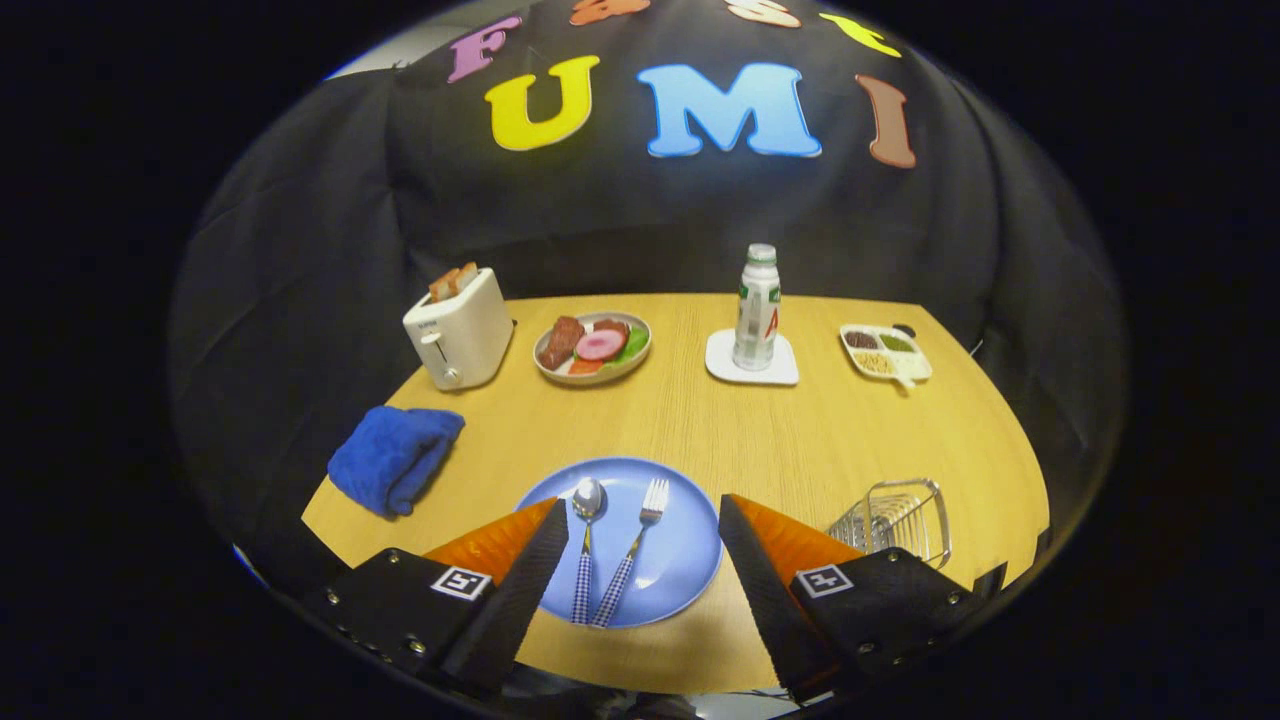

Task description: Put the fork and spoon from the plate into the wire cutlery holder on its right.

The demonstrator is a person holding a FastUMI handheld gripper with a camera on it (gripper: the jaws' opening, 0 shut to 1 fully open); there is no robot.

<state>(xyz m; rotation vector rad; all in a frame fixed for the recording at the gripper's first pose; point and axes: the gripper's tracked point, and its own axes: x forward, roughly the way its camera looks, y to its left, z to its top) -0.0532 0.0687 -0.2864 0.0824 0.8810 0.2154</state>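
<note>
Round light-wood tabletop [700,430], matte grain, carried everything. Gripper [643,560] stood wide, holding nothing, fingers straddling the near round blue plate [690,545], smooth and glossy. On the plate lay the steel spoon [586,540] left and steel fork [637,545] right, both with blue-white checked handles meeting toward the near rim. Silver wire cutlery holder [893,518], open grid, sat just right of the plate, beyond the right finger. Step looked like the approach before the first pick; neither piece moved yet. Next move called for lowering onto one thin handle and narrowing. Far side: boxy white toaster [458,330], food plate [592,348], plastic bottle [757,308] on white coaster [751,365]. Left: soft folded blue towel [393,457].
</note>
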